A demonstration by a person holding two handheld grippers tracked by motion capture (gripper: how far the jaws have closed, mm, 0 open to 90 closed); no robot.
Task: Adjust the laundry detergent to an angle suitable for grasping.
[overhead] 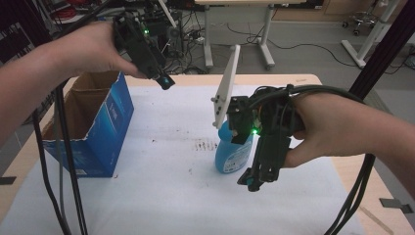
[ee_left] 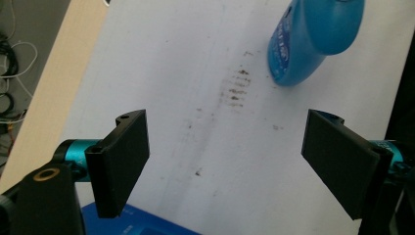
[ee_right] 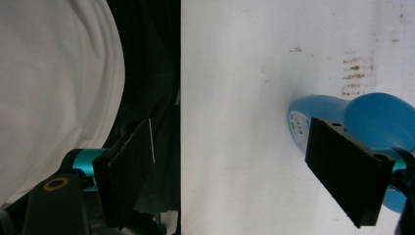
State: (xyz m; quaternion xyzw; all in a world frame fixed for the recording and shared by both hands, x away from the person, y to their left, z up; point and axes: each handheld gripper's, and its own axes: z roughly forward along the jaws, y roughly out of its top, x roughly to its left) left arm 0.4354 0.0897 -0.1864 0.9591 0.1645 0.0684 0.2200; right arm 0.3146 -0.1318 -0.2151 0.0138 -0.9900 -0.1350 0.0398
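Jaws spread on my right gripper (overhead: 252,182) and left gripper (overhead: 164,81); I'd square the right around the upright blue plastic bottle (overhead: 234,152), then squeeze.

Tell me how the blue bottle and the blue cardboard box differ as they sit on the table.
The blue bottle is smooth, rounded plastic; the blue cardboard box is flat-sided with a torn, open top. The bottle is the smaller and stands near the table's middle, beside the right gripper; the box is larger and sits at the left edge, below the left gripper. Both are blue, upright and ungripped on the white sheet.
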